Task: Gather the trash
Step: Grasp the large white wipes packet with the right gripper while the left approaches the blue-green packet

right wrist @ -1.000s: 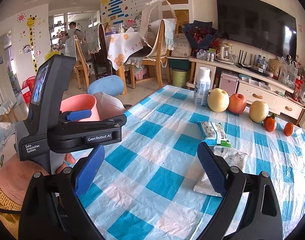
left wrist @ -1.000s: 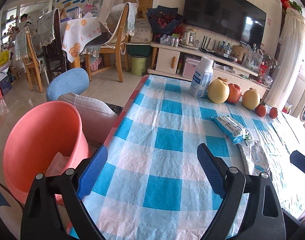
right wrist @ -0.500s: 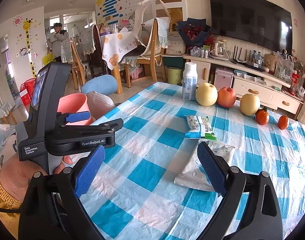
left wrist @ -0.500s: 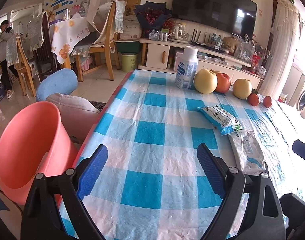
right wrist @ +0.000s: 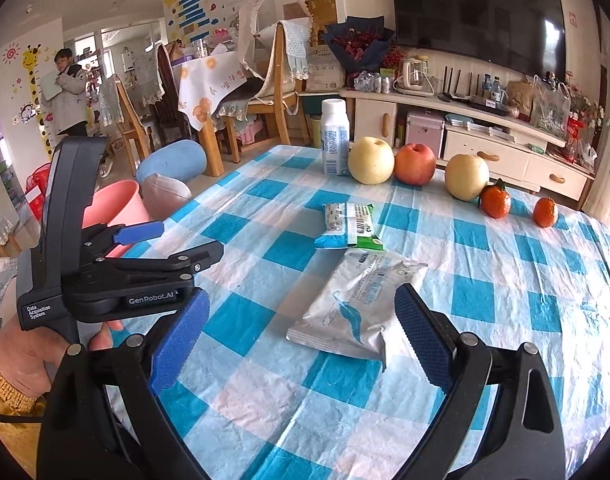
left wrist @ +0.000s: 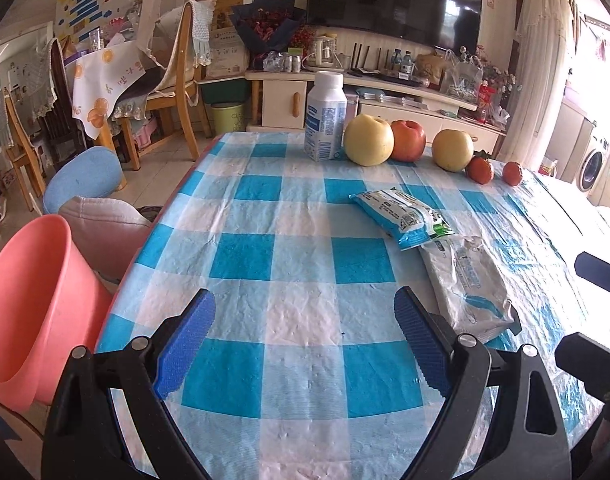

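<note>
Two pieces of trash lie on the blue-checked tablecloth: a silver-white wrapper and a blue-green snack packet just beyond it. A pink bucket stands off the table's left edge. My left gripper is open and empty above the near table, left of the silver wrapper; it also shows in the right wrist view. My right gripper is open and empty, with the silver wrapper's near end between its fingers' line.
At the far table edge stand a white bottle, two yellow pears, a red apple and two small oranges. A padded stool sits beside the bucket. Chairs and a TV cabinet are behind.
Both grippers have moved forward and right over the table, nearer the wrappers. The bucket has slid toward the left edge of the left wrist view. Both stay open.
</note>
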The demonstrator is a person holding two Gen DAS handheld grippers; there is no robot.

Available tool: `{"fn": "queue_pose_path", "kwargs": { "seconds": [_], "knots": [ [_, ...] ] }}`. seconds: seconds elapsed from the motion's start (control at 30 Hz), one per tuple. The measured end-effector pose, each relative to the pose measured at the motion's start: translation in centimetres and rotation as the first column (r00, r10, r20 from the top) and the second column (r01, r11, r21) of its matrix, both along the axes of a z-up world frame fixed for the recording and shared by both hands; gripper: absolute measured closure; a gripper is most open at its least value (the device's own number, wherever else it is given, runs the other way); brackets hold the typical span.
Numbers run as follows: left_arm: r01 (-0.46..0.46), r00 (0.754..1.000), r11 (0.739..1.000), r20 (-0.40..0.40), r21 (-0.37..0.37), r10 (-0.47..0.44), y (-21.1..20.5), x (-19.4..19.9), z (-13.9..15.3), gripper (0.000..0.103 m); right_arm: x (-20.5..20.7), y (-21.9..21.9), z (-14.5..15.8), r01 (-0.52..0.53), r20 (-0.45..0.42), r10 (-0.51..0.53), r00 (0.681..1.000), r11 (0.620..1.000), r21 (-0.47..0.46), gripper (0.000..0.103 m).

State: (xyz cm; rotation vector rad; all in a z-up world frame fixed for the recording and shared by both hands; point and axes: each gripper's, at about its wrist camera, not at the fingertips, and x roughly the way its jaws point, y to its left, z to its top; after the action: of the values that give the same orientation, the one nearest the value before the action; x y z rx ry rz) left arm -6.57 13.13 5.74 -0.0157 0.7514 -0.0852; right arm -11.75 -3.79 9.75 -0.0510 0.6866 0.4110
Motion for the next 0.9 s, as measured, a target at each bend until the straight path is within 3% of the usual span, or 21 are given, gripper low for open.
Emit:
{"fn": "queue_pose_path", "kwargs": {
  "seconds": [0.13, 0.3, 0.47, 0.73, 0.9],
  "knots": [
    [0.019, 1.000, 1.000, -0.006, 0.011, -0.019, -0.8, 0.2, -0.3, 0.013, 1.6, -1.5, -1.2, 0.035, -0.042, -0.036, 0.998, 0.999, -0.022, 0.009],
    [0.017, 1.000, 1.000, -0.001, 0.020, -0.017, -0.9, 0.5, -0.2, 0.013, 4.2, -3.7, -3.2, 0.102, -0.152, -0.094, 0.984, 0.994, 0.046, 0.009],
    [0.001, 1.000, 1.000, 0.001, -0.007, -0.001, -0.4, 0.9, 0.0, 0.013, 6.0, -3.4, -4.9, 0.124, -0.216, -0.110, 0.970, 0.991, 0.053, 0.009],
    [-0.009, 1.000, 1.000, -0.006, 0.006, 0.009, -0.2, 1.2, -0.1, 0.013, 8.4, -1.7, -7.3, 0.153, -0.270, -0.153, 0.951, 0.988, -0.024, 0.009],
    [-0.005, 1.000, 1.000, -0.005, 0.006, 0.005, -0.2, 1.3, -0.2, 0.013, 9.3, -0.6, -8.0, 0.144, -0.257, -0.161, 0.953, 0.986, -0.081, 0.009]
  ]
}}
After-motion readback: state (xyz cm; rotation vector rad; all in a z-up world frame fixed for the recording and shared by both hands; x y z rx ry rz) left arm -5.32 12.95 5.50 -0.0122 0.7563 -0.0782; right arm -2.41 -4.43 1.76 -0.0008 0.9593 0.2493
